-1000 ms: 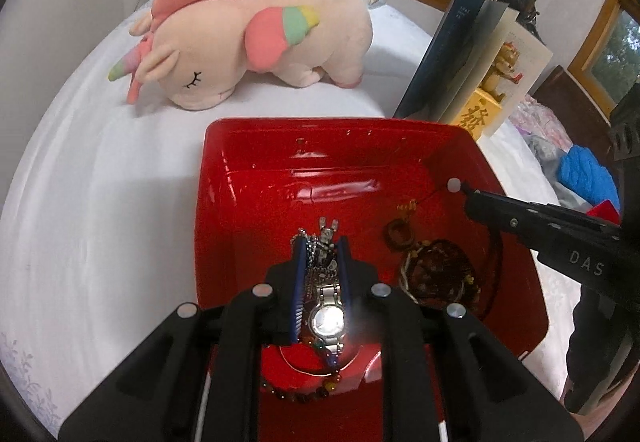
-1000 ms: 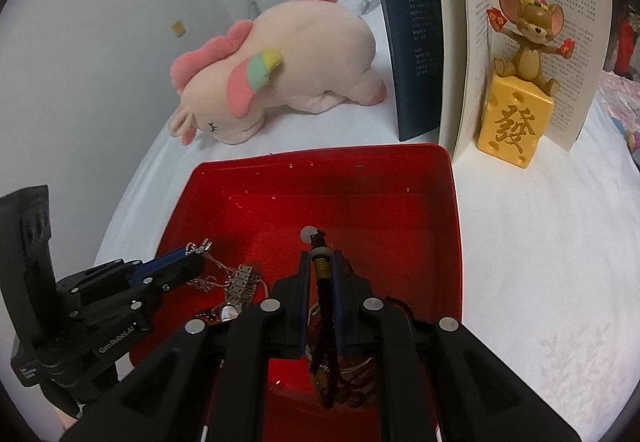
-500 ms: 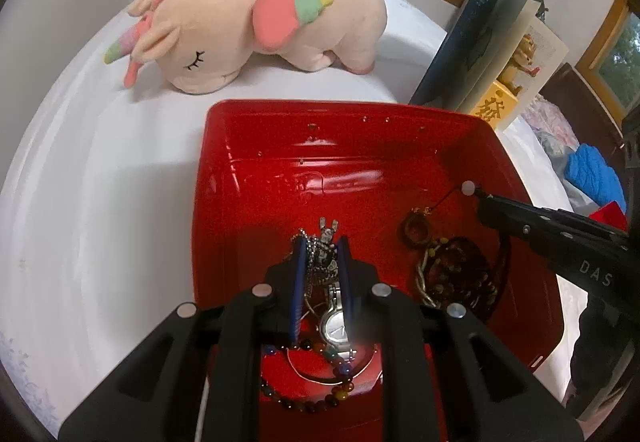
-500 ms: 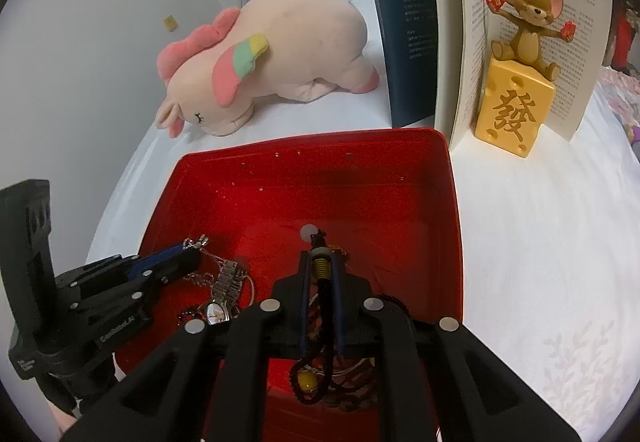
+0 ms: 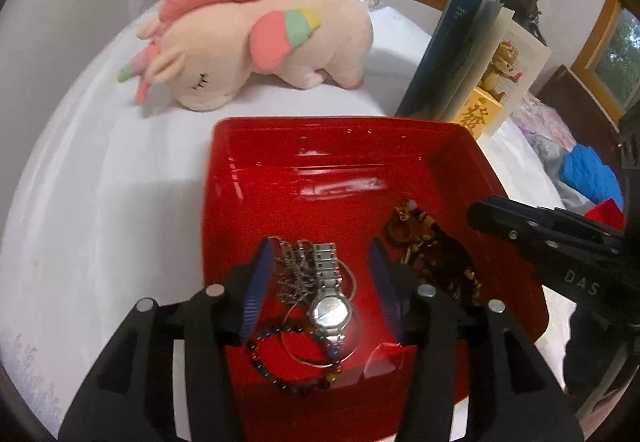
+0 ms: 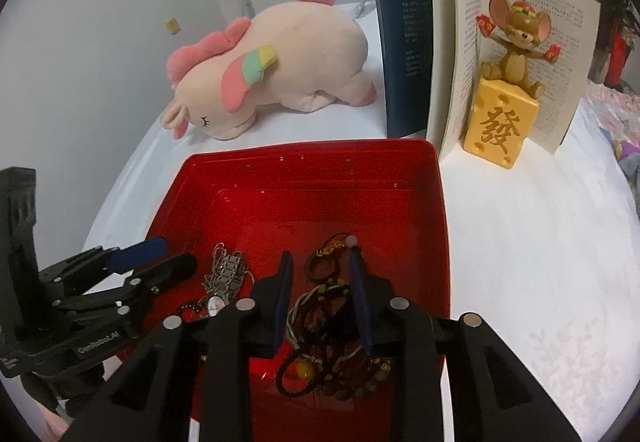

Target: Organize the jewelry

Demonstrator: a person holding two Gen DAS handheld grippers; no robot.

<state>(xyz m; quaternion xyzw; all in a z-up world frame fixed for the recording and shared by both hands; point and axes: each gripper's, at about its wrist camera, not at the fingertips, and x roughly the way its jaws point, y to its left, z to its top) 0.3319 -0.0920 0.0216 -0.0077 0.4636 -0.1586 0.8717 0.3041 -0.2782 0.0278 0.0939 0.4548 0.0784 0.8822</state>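
Observation:
A red tray [image 5: 248,178] [image 6: 440,210] sits on the white bed. In its left part lie a silver watch [image 5: 330,306] [image 6: 226,278], a thin chain [image 5: 294,274] and a dark bead bracelet [image 5: 280,374]. In its right part lies a heap of brown bead strings with a tassel charm [image 5: 436,254] [image 6: 332,326]. My left gripper [image 5: 322,262] is open above the watch, holding nothing. My right gripper [image 6: 320,274] is open above the bead heap, holding nothing; it also shows in the left wrist view [image 5: 496,218].
A pink unicorn plush [image 5: 248,42] [image 6: 272,70] lies behind the tray. An open book [image 6: 440,34] stands at the back right with a mouse figurine on a yellow block [image 6: 504,110] in front of it. White sheet surrounds the tray.
Both grippers have opened. The left let go of the watch and chain, the right let go of the bead strings; both items now lie in the tray.

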